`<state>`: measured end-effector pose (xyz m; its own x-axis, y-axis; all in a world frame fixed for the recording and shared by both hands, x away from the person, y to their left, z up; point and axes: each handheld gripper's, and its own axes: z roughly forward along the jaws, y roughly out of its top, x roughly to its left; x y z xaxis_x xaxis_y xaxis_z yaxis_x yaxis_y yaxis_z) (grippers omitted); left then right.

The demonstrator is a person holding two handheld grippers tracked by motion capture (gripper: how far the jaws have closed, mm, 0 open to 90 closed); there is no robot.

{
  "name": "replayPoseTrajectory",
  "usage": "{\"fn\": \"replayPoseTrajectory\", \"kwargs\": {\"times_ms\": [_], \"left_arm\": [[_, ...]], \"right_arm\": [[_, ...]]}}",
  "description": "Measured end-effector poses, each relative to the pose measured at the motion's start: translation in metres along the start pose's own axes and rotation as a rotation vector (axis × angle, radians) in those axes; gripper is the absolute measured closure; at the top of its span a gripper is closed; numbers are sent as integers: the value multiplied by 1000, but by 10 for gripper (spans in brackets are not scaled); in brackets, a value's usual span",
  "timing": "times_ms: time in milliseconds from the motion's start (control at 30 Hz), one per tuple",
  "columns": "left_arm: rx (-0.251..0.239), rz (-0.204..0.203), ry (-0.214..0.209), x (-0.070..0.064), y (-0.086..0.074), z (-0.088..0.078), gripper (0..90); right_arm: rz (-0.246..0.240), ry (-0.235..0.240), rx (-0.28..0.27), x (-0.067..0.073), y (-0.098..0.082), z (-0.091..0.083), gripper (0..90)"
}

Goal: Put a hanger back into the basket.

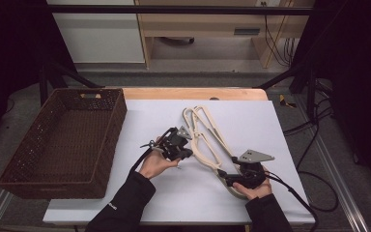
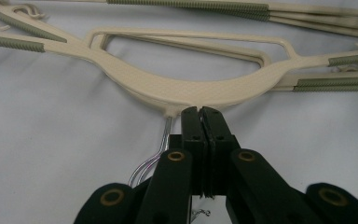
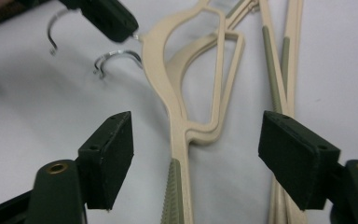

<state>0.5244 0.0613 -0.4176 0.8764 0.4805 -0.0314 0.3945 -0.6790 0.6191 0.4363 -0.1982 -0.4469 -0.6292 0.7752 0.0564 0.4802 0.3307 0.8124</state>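
A stack of cream hangers (image 1: pixel 205 137) lies on the white desk (image 1: pixel 251 121), right of the wicker basket (image 1: pixel 63 140). The left claw (image 2: pixel 199 112) is clamped tight at the neck of one hanger, by its metal hook (image 2: pixel 161 144). The right claw (image 3: pixel 196 154) stands wide apart, straddling the hangers' near arms without touching them.

Black sleeves (image 1: pixel 125 203) meet black grippers with brass-ringed screws, grey three-cornered plates (image 1: pixel 255 156) and trailing black cables (image 1: pixel 294 193).
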Motion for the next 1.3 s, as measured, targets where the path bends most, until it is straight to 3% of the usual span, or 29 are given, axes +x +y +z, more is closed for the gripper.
{"fn": "replayPoseTrajectory", "kwargs": {"times_ms": [233,500,667,800,1033,1300], "left_arm": [[-3,-5,10,-3,4,-4,888],[3,-6,5,-7,5,-4,888],[7,-10,0,-8,5,-5,888],[7,-10,3,-10,6,-6,888],[7,-16,4,-11,7,-8,888],[0,-17,-4,-16,8,-10,888]], "right_arm": [[-40,-9,99,3,-7,13,469],[-88,-6,121,4,-10,18,616],[-87,-4,114,5,-9,17,636],[-102,-17,89,6,-8,17,549],[-124,-38,118,7,-8,22,549],[-155,-70,81,11,-6,24,486]]}}
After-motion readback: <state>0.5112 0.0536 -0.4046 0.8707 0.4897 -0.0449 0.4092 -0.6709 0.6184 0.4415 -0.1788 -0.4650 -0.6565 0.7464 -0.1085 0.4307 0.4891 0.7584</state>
